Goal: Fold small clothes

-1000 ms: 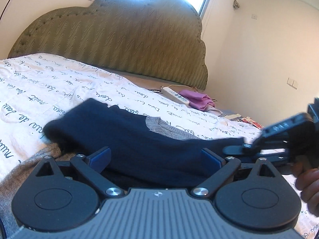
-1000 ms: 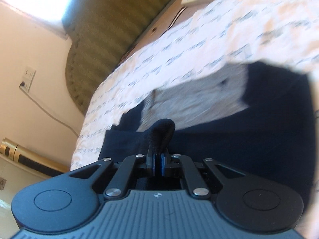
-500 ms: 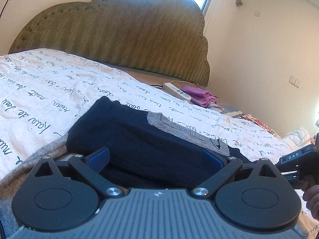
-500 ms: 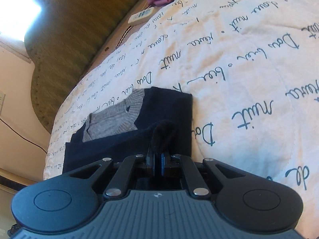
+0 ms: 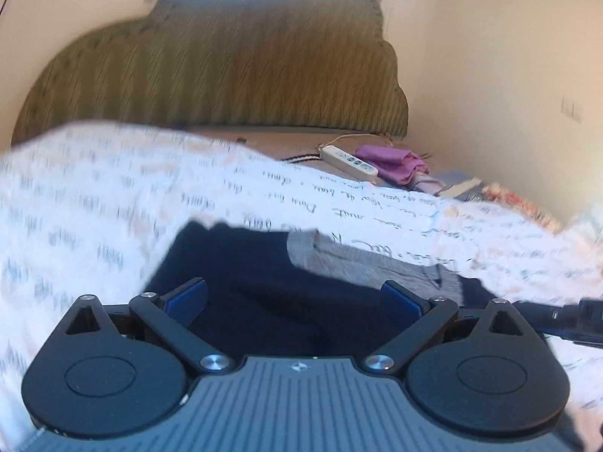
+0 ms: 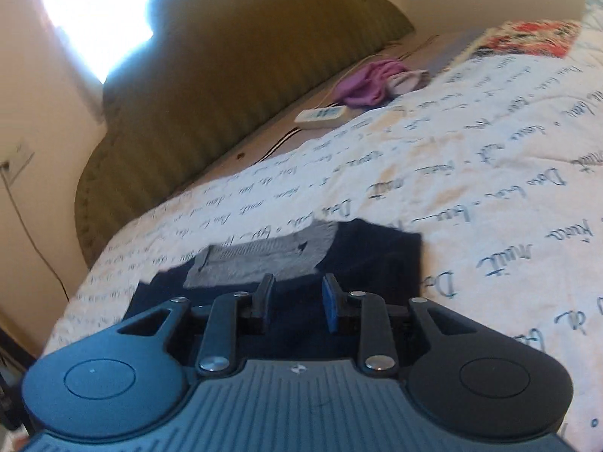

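A small navy garment (image 5: pixel 264 263) with a grey knit panel (image 5: pixel 350 263) lies folded on the white bedspread (image 5: pixel 94 207) printed with blue script. My left gripper (image 5: pixel 294 297) hovers just over its near edge, open wide, with nothing between its blue pads (image 5: pixel 188 295). In the right wrist view the same garment (image 6: pixel 377 252) lies flat with its grey panel (image 6: pixel 264 256) facing up. My right gripper (image 6: pixel 297 297) is over the near edge and its jaws are opening; no cloth is pinched between them. Its black tip (image 5: pixel 557 318) also shows at the right edge of the left wrist view.
An olive padded headboard (image 5: pixel 226 75) stands behind the bed under a bright window. A white power strip (image 5: pixel 348 160) and a purple cloth (image 5: pixel 392 164) lie on the ledge at its foot. A red patterned fabric (image 6: pixel 527 37) sits at the far right.
My right gripper has let go of the navy fold it was pinching and its jaws have parted. The garment now lies flat. The left gripper has lifted and shifted, which blurs its view.
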